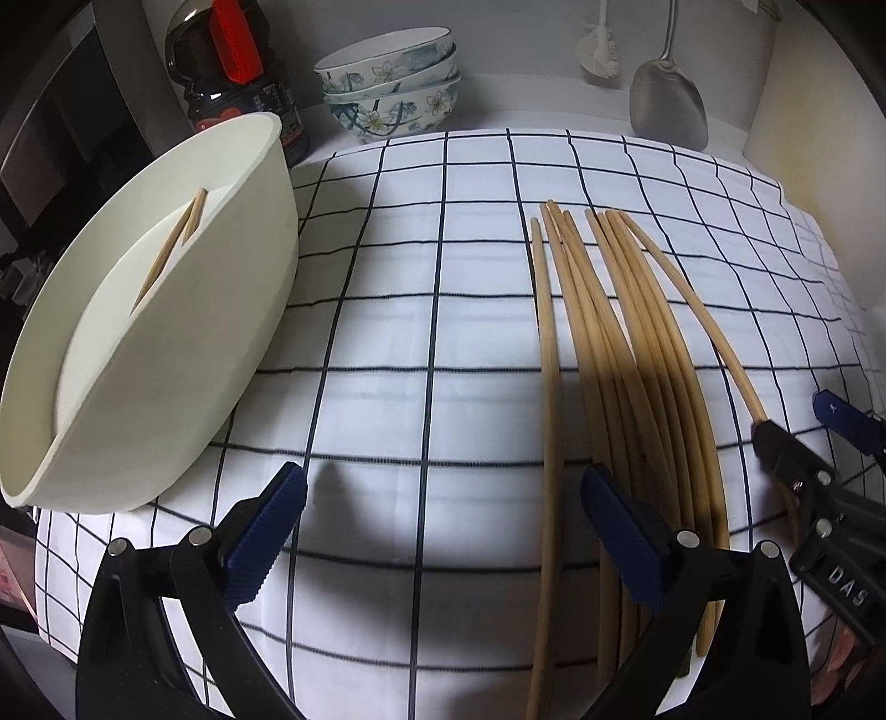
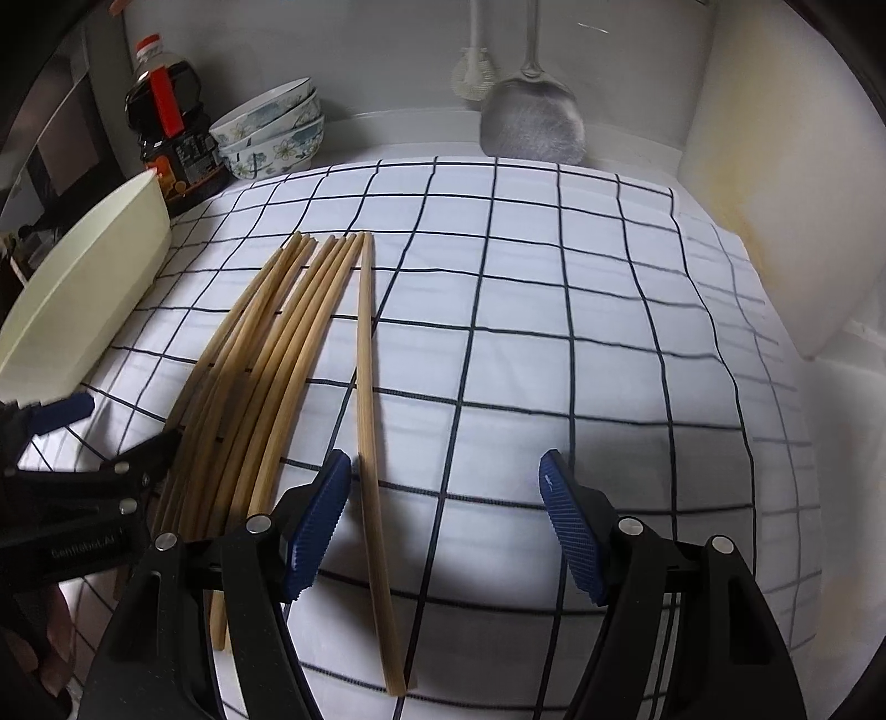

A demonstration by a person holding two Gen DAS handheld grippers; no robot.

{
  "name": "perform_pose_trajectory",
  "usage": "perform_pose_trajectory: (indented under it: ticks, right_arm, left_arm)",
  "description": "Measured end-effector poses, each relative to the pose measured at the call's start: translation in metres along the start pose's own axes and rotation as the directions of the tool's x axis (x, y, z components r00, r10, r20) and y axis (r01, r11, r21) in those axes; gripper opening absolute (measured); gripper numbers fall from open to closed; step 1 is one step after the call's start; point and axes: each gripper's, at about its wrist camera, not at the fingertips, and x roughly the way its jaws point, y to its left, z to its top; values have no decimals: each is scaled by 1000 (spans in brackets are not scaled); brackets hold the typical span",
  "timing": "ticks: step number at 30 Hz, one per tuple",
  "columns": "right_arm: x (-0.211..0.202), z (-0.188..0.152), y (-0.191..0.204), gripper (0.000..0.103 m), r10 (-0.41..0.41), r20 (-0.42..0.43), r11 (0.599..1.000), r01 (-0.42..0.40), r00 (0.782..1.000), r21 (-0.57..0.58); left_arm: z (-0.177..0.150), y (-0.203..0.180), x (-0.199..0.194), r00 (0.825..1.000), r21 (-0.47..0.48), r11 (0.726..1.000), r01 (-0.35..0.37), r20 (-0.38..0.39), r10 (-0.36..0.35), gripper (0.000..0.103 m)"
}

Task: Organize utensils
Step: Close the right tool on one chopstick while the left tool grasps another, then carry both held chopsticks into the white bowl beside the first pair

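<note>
Several bamboo chopsticks (image 1: 626, 365) lie side by side on the checked cloth (image 1: 421, 310); they also show in the right wrist view (image 2: 277, 354). A cream holder (image 1: 160, 327) lies on its side at the left with two chopsticks (image 1: 171, 243) inside; its side shows in the right wrist view (image 2: 83, 293). My left gripper (image 1: 443, 498) is open and empty above the cloth, left of the chopsticks. My right gripper (image 2: 446, 487) is open, with the rightmost chopstick (image 2: 368, 421) lying just inside its left finger. The right gripper also shows at the right edge of the left wrist view (image 1: 797, 432).
Stacked flowered bowls (image 1: 387, 83) and a dark sauce bottle (image 1: 232, 72) stand at the back left. A metal spatula (image 1: 667, 94) and a white brush (image 1: 598, 50) hang on the back wall. A white wall (image 2: 775, 194) borders the cloth on the right.
</note>
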Motion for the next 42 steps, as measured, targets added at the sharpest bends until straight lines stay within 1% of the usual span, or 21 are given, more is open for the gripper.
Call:
perform_pose_trajectory:
  ticks: [3, 5, 6, 7, 8, 10, 11, 13, 14, 15, 16, 19, 23, 29, 32, 36, 39, 42]
  right_arm:
    - [3, 4, 6, 67, -18, 12, 999, 19, 1000, -38]
    - [5, 6, 8, 61, -13, 17, 999, 14, 1000, -51]
    - [6, 8, 9, 56, -1, 18, 998, 2, 1000, -56]
    - [7, 10, 10, 48, 7, 19, 998, -6, 1000, -58]
    - [7, 11, 11, 45, 17, 19, 998, -16, 1000, -62]
    - [7, 12, 16, 32, 21, 19, 996, -20, 1000, -82]
    - [7, 12, 18, 29, 24, 18, 995, -22, 1000, -94]
    - [6, 12, 23, 20, 27, 18, 994, -25, 999, -110]
    - [6, 12, 25, 17, 27, 18, 993, -25, 999, -116]
    - [6, 12, 27, 10, 29, 17, 992, -26, 999, -126]
    - [6, 12, 29, 6, 25, 17, 991, -23, 1000, -133]
    - [5, 11, 31, 6, 21, 18, 991, -18, 1000, -134]
    - [1, 10, 26, 6, 39, 10, 995, -38, 999, -92]
    - [-26, 17, 19, 6, 52, 42, 998, -51, 998, -27]
    - [-41, 22, 20, 6, 61, 51, 998, -60, 997, -18]
    - [-68, 32, 32, 6, 89, 77, 995, -86, 993, -42]
    - [-88, 42, 46, 6, 134, 106, 990, -128, 985, -64]
    - [-102, 54, 66, 6, 180, 120, 981, -170, 976, -90]
  left_arm:
    - [7, -2, 3, 1000, 3, 1000, -3, 1, 3, 96]
    - [12, -3, 5, 1000, -1, 1000, 10, 0, -10, 92]
    - [14, -3, 5, 1000, -6, 1000, 26, -1, -26, 86]
    - [15, -3, 4, 999, -8, 999, 38, -1, -38, 80]
    - [15, -5, 3, 999, -7, 999, 52, 2, -52, 76]
    - [16, -9, 1, 998, 6, 998, 68, 9, -68, 58]
    - [15, -11, -1, 997, 15, 997, 75, 11, -75, 53]
    - [14, -16, -3, 995, 27, 994, 103, 12, -104, 34]
    - [14, -18, -4, 994, 31, 993, 110, 13, -110, 29]
    - [14, -20, -5, 994, 38, 993, 112, 14, -113, 18]
    - [14, -21, -5, 993, 44, 992, 117, 14, -118, 9]
    - [14, -23, -6, 993, 58, 992, 115, 14, -116, 7]
    - [14, -18, -6, 993, 41, 992, 122, 5, -122, 7]
    - [19, -8, -27, 987, 26, 987, 156, 30, -157, 7]
    - [21, -1, -50, 982, 21, 984, 178, 53, -179, 7]
    - [24, 13, -88, 977, 8, 981, 193, 93, -193, 7]
    - [27, 32, -119, 975, -15, 983, 181, 136, -177, 7]
    - [28, 63, -142, 974, -67, 984, 168, 162, -155, 7]
